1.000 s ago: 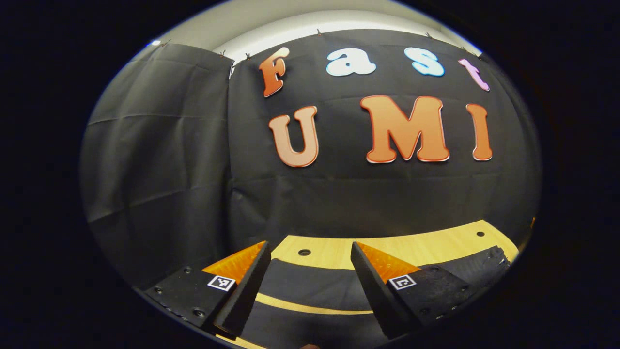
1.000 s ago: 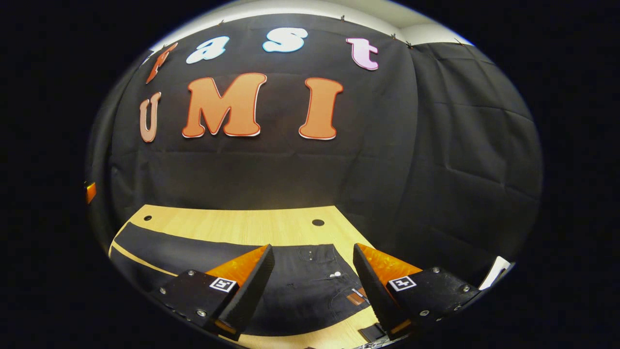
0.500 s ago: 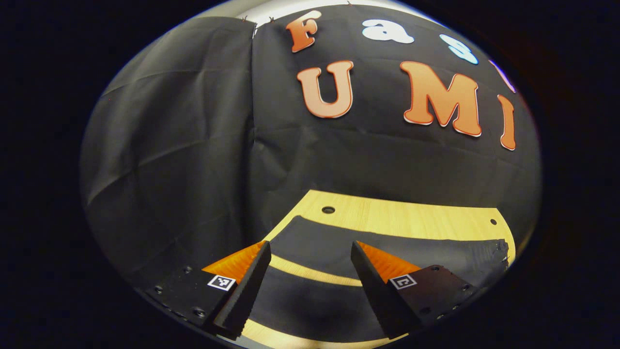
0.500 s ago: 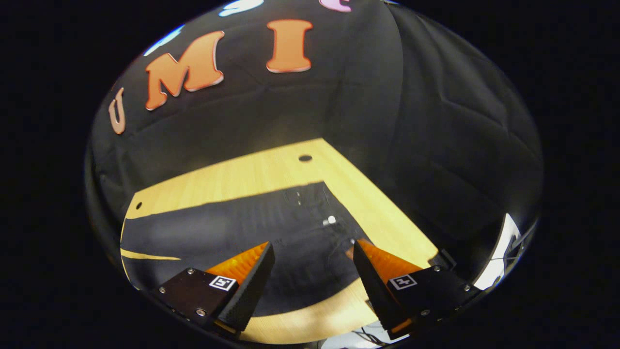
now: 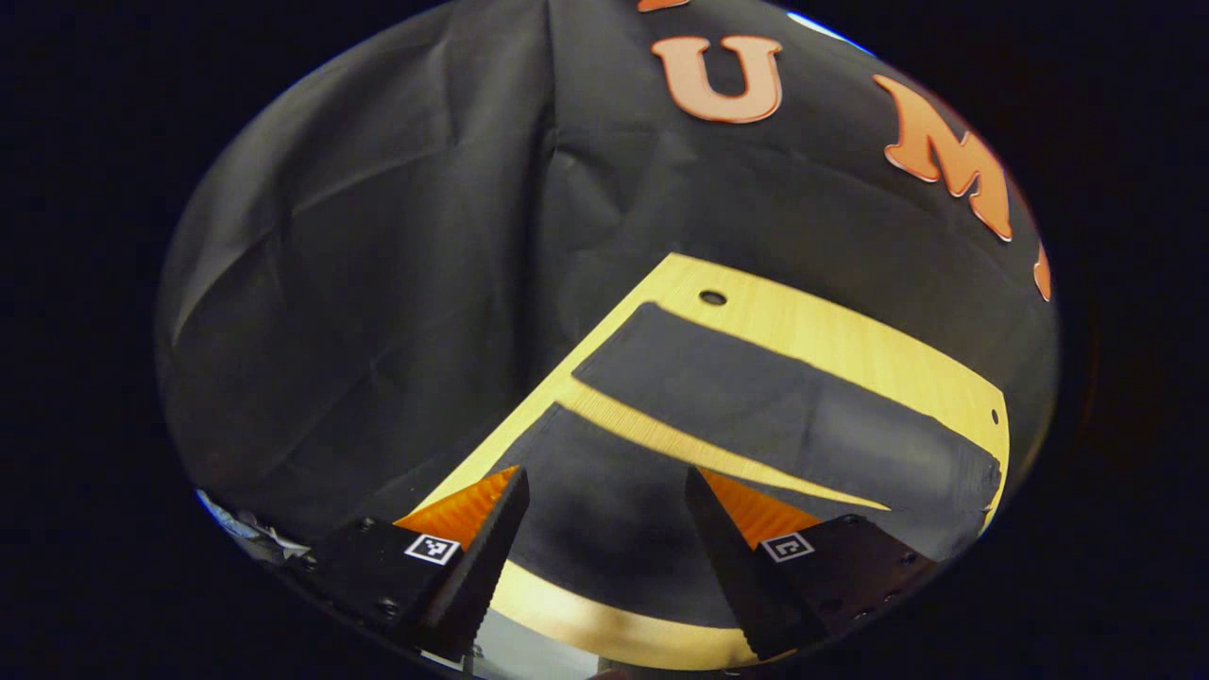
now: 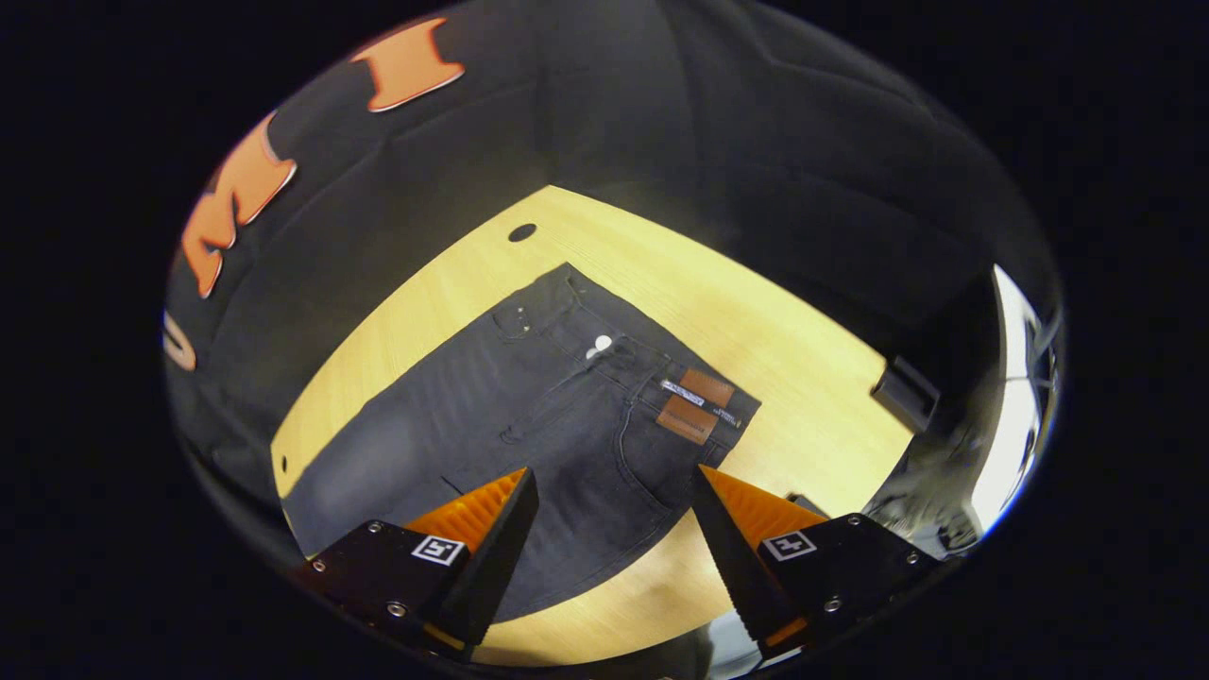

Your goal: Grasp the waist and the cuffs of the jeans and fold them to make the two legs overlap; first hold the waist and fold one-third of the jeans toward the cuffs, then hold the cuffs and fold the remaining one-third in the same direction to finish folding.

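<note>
Jeans (image 6: 529,416) lie flat and unfolded on the wooden table (image 6: 756,321), long axis running side to side across it: waist end under our right tool (image 6: 612,529), cuffs end under our left tool (image 5: 603,524). In the right gripper view the waistband with its button and leather patch (image 6: 694,401) sits just ahead of the wide-open fingers, nothing between them, tool held above the cloth. In the left gripper view the two legs (image 5: 784,416) lie splayed with a wedge of bare table between them; the near leg's cuff (image 5: 604,501) is right below the wide, empty fingers, the far leg farther off toward the wall. We judge the leg-overlap step not yet begun: right tool takes the near waist corner, left takes the near cuff, both straight down from where they hang, then carry that edge across onto the far leg.
</note>
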`<state>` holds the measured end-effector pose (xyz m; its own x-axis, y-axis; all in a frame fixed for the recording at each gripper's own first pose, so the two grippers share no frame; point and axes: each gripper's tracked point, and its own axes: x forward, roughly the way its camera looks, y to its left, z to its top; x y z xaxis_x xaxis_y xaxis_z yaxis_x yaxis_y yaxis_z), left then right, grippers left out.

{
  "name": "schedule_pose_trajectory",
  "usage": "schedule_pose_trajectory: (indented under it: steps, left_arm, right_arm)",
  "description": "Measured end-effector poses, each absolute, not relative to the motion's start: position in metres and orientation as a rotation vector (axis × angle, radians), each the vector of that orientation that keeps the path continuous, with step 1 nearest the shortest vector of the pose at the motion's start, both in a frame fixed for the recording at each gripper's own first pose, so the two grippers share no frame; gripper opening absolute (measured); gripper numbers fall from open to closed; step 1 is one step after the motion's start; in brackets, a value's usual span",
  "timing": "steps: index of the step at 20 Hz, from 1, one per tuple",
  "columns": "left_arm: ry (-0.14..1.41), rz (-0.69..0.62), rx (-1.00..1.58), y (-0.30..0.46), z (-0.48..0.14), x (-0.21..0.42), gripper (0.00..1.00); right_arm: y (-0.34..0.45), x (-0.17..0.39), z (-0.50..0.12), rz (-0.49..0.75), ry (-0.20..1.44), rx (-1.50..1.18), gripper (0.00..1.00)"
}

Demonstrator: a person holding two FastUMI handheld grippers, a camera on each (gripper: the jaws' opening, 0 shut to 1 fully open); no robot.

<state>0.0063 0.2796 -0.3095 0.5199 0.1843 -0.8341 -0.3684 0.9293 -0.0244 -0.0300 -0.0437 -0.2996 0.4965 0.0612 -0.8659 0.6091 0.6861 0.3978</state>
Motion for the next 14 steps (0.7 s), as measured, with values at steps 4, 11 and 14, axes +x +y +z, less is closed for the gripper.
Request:
schedule_pose_trajectory:
  steps: [4,11,14]
  left_arm:
    - [1.102,0.388,-0.31,0.285,-0.343,-0.005,1.0]
    - [1.249,0.448,-0.39,0.284,-0.371,-0.016,1.0]
    - [1.306,0.486,-0.424,0.286,-0.377,-0.025,1.0]
  right_arm:
    - [-0.057,-0.034,-0.327,-0.432,1.069,0.828,0.99]
    - [-0.056,-0.032,-0.369,-0.485,1.127,0.962,0.98]
    - [-0.06,-0.027,-0.383,-0.523,1.151,1.069,0.98]
